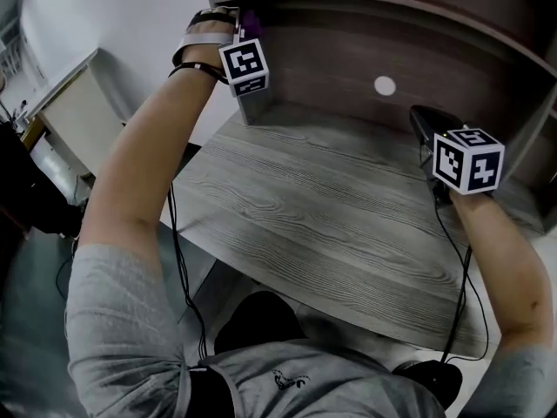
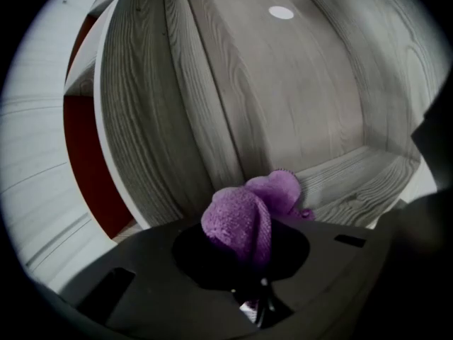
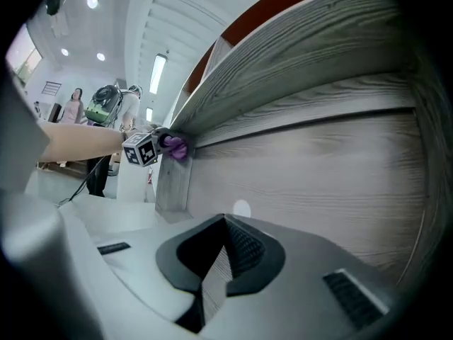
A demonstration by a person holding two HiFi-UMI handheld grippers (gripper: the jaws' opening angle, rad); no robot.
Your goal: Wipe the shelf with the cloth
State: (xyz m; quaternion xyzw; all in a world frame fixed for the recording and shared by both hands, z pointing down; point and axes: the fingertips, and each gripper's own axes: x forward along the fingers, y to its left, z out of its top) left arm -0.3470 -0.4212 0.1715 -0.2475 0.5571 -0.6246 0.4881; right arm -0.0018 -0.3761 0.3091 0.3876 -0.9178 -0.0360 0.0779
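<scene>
Your left gripper (image 1: 238, 30) is clamped on the purple cloth (image 1: 251, 23), a bunched wad bulging out past its jaws, up at the left end of the grey wood shelf (image 1: 365, 3) (touching or just off it, hard to tell); your right gripper (image 1: 428, 122) has its jaws together on nothing, low over the desk (image 1: 322, 216) near the back panel (image 1: 339, 68)

The left arm (image 1: 139, 172) stretches up and forward, and its hand (image 1: 205, 52) carries the left gripper (image 2: 253, 283), whose jaws are clamped on a cloth (image 2: 239, 222). The right arm (image 1: 500, 259), bent at the elbow, reaches forward lower down with the right gripper (image 3: 212, 275). Its jaws appear pressed together with nothing between them.
</scene>
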